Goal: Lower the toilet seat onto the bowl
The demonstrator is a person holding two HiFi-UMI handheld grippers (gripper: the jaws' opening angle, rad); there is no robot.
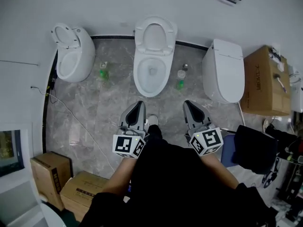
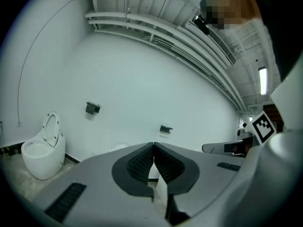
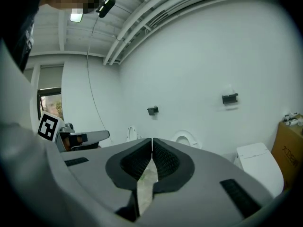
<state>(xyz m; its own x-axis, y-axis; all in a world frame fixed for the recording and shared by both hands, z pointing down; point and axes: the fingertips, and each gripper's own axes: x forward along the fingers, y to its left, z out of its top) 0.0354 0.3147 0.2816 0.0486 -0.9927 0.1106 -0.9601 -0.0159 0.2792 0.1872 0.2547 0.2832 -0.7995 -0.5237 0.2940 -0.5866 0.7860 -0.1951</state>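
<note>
— how do the tools stand?
— my left tool (image 2: 154, 145) has its jaws pressed together with nothing between them. my right tool (image 3: 152, 140) is the same: closed and empty. both hang side by side low in front of me, pointing across the floor (image 1: 113, 112) toward the wall (image 1: 189, 4).
— and the toilet seat?
— the toilet seat (image 1: 155, 34) is up, leaning back toward the wall behind the middle bowl (image 1: 150, 74). the bowl lies open straight ahead of both tools and well apart from them. (the left toilet (image 1: 71, 56) also has its seat up and the right toilet (image 1: 223, 72) has its lid down, so i aim for the middle one.)
— which step are you at?
— the approach, i judge. nothing touches the seat yet, and none of the lowering is done.
— what does the next move call for?
— closing in on the bowl, then bringing one tool up to the top edge of the seat. i think closed jaws could do it: get the tip behind that edge and tip the seat forward. the care comes after that, in guiding it down rather than letting it drop onto the bowl.
</note>
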